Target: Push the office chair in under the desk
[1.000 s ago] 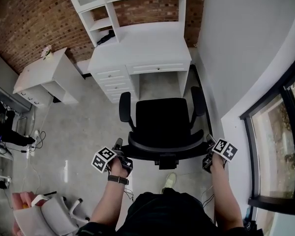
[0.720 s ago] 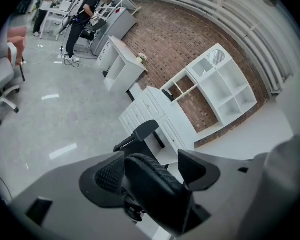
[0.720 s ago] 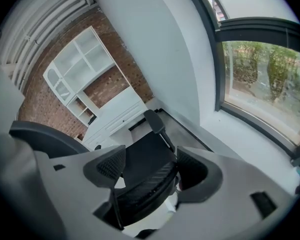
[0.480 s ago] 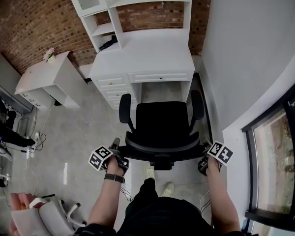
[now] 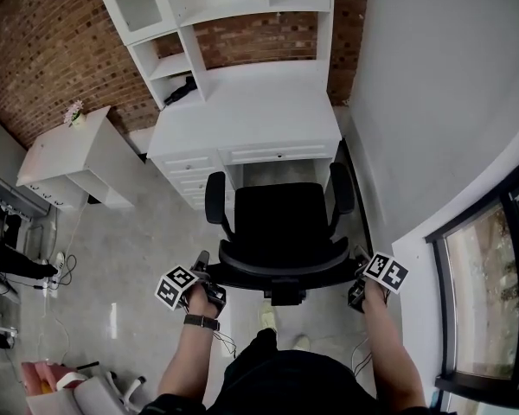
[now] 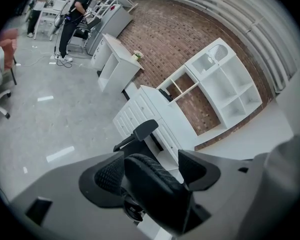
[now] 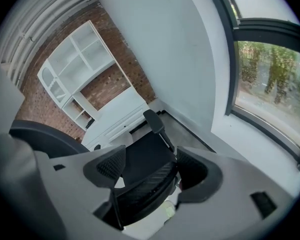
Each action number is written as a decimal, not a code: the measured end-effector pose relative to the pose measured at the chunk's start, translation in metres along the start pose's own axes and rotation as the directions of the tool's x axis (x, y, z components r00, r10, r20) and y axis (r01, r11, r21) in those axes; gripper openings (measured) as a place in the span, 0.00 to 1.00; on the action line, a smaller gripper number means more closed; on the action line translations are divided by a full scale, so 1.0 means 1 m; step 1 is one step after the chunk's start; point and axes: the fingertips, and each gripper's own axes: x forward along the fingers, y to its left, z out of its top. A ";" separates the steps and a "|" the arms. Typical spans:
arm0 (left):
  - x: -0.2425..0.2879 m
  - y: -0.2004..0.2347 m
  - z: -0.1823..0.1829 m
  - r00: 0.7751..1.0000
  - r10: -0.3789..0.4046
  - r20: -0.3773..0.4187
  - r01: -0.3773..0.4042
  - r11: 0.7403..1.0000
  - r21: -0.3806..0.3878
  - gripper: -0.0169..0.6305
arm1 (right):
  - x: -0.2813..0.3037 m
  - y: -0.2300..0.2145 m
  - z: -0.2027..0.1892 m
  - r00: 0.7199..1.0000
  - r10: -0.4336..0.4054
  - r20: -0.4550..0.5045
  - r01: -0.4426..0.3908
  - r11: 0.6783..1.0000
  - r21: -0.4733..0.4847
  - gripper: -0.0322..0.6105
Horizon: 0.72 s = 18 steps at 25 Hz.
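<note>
The black office chair (image 5: 281, 219) faces the white desk (image 5: 251, 111), its seat front at the edge of the knee opening. My left gripper (image 5: 209, 277) sits at the left end of the curved backrest (image 5: 281, 266), and my right gripper (image 5: 360, 277) at its right end. In the left gripper view the backrest edge (image 6: 152, 176) lies between the spread jaws, against the left pad (image 6: 110, 174). The right gripper view shows the backrest (image 7: 142, 186) between the jaws too, with gaps on both sides. Both grippers look open around it.
A white hutch with shelves (image 5: 216, 7) tops the desk against the brick wall. A grey wall (image 5: 432, 102) and window (image 5: 493, 292) run close on the right. A white side cabinet (image 5: 69, 154) stands at left; cables (image 5: 56, 262) lie on the floor. People (image 6: 72, 19) stand far off.
The chair has rolled forward toward the desk, its seat front now at the knee opening. Both grippers travelled with the backrest, and the person stepped forward.
</note>
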 end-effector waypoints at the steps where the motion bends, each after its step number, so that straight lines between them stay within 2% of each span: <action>1: 0.006 -0.004 0.004 1.000 -0.001 0.000 0.001 1.000 0.003 0.53 | 0.005 0.003 0.003 1.000 -0.001 -0.002 0.001 1.000 0.000 0.50; 18: 0.076 -0.041 0.049 0.999 -0.008 -0.033 0.009 1.000 0.030 0.53 | 0.056 0.037 0.041 1.000 -0.020 0.019 0.019 1.000 0.022 0.50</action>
